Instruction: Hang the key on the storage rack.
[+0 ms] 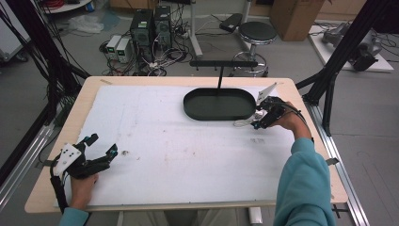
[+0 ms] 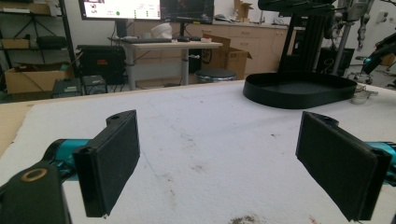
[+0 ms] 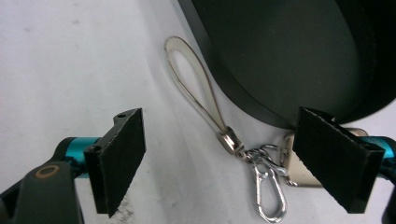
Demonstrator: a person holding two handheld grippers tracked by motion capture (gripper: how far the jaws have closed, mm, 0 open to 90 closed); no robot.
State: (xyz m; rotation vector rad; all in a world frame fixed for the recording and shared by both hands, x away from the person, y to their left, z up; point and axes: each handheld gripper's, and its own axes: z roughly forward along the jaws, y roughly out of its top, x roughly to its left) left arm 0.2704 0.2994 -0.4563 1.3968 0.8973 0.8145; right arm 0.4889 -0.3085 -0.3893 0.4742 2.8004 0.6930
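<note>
Metal keychain (image 3: 243, 154): silver clasp and chain links on a pale strap loop, lying on the white mat just beside the black tray (image 3: 280, 51).
Right gripper (image 3: 219, 163): jaws spread wide, straddling it, gripping nothing.
Left gripper (image 2: 219, 172): released, well apart.

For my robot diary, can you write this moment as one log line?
right tool: open over keychain | keychain: beside black tray | left tool: open, idle
</note>
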